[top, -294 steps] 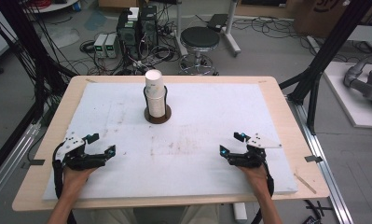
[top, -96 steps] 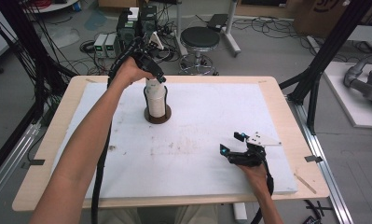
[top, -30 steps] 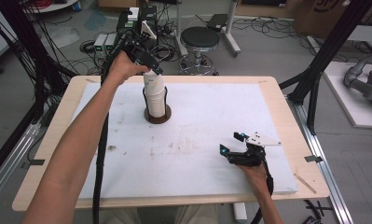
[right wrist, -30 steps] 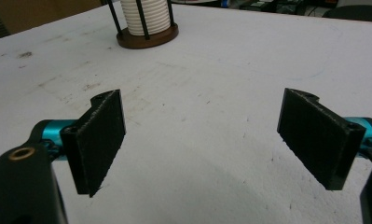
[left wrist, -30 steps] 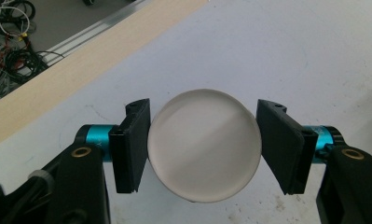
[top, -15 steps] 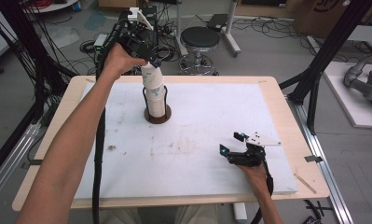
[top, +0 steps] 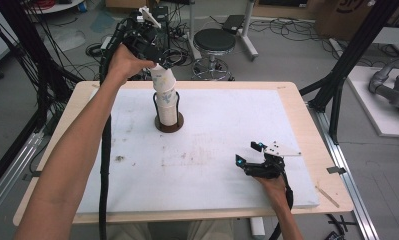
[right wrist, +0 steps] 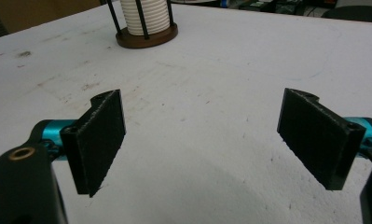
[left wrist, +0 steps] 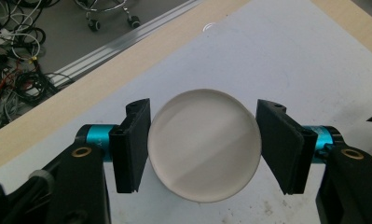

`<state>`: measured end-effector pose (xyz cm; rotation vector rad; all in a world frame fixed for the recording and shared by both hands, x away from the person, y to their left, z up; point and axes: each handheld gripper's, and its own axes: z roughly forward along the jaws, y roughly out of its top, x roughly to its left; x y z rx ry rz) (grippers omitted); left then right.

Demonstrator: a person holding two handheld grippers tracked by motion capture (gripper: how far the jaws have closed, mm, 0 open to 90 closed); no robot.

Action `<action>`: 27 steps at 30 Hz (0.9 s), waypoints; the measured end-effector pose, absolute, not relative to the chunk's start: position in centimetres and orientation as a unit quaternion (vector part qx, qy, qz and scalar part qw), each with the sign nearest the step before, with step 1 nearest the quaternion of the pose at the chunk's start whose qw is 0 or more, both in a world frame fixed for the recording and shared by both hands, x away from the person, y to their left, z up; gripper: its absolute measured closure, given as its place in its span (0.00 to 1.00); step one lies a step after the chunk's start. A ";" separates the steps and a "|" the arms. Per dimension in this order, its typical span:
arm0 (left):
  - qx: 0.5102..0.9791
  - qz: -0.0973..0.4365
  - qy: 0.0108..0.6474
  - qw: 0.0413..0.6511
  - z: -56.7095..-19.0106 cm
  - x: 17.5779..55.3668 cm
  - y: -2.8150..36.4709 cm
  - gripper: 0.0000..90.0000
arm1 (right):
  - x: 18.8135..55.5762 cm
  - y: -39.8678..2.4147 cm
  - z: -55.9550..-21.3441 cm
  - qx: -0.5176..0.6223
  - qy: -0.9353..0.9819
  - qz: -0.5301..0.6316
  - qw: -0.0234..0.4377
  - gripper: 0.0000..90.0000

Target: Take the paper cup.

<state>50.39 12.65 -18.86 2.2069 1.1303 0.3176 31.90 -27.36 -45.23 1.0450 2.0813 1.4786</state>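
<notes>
A stack of white paper cups (top: pixel 168 109) stands in a holder with a brown round base (top: pixel 168 126) and thin black rods, at the far middle of the white mat (top: pixel 227 120). My left gripper (top: pixel 158 64) is shut on the top cup (top: pixel 163 82), which is raised partly out of the stack and tilts to the left. In the left gripper view the cup's round white end (left wrist: pixel 203 144) sits between both pads (left wrist: pixel 136 144). My right gripper (top: pixel 248 154) rests open on the mat at the front right, with nothing between its pads (right wrist: pixel 102 140). The holder base (right wrist: pixel 146 37) lies far ahead of it.
The mat covers a wooden table (top: pixel 307 130) with a bare rim all round. Behind the far edge stand a black stool (top: pixel 214 41), cables and black frame posts (top: pixel 337 85). The left forearm (top: pixel 82 150) reaches across the mat's left side.
My left gripper has risen with the top cup, drawing it further out of the stack and tilting it. The right gripper has stayed where it was.
</notes>
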 end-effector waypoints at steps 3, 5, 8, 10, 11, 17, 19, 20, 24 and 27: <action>0.835 0.121 0.428 0.324 -18.6 50.2 12.8 0.42 | 31.9 -27.4 -45.2 0.372 0.741 0.526 0.191 0.17; 0.834 0.125 0.427 0.326 -18.4 50.0 12.9 0.42 | 31.9 -27.4 -45.2 0.371 0.741 0.526 0.191 0.17; 0.833 0.125 0.426 0.329 -18.2 49.8 13.0 0.42 | 31.9 -27.4 -45.2 0.371 0.741 0.526 0.191 0.17; 0.833 0.128 0.421 0.334 -17.9 49.4 13.1 0.42 | 31.9 -27.3 -45.2 0.372 0.741 0.526 0.191 0.17; 0.834 0.128 0.419 0.336 -17.8 49.2 13.2 0.42 | 31.9 -27.4 -45.2 0.370 0.741 0.526 0.192 0.17; 0.832 0.133 0.415 0.344 -17.0 48.2 13.8 0.42 | 31.8 -27.3 -45.2 0.373 0.741 0.525 0.192 0.17; 0.830 0.135 0.410 0.354 -16.5 47.5 14.1 0.42 | 31.8 -27.3 -45.2 0.372 0.741 0.525 0.192 0.17; 0.830 0.136 0.408 0.355 -16.4 47.3 14.1 0.42 | 31.8 -27.3 -45.2 0.372 0.741 0.524 0.193 0.17; 0.830 0.137 0.396 0.369 -15.8 46.3 14.5 0.42 | 31.8 -27.3 -45.2 0.372 0.741 0.525 0.192 0.17; 0.829 0.135 0.389 0.379 -15.6 45.9 14.7 0.42 | 31.8 -27.3 -45.2 0.372 0.741 0.525 0.192 0.17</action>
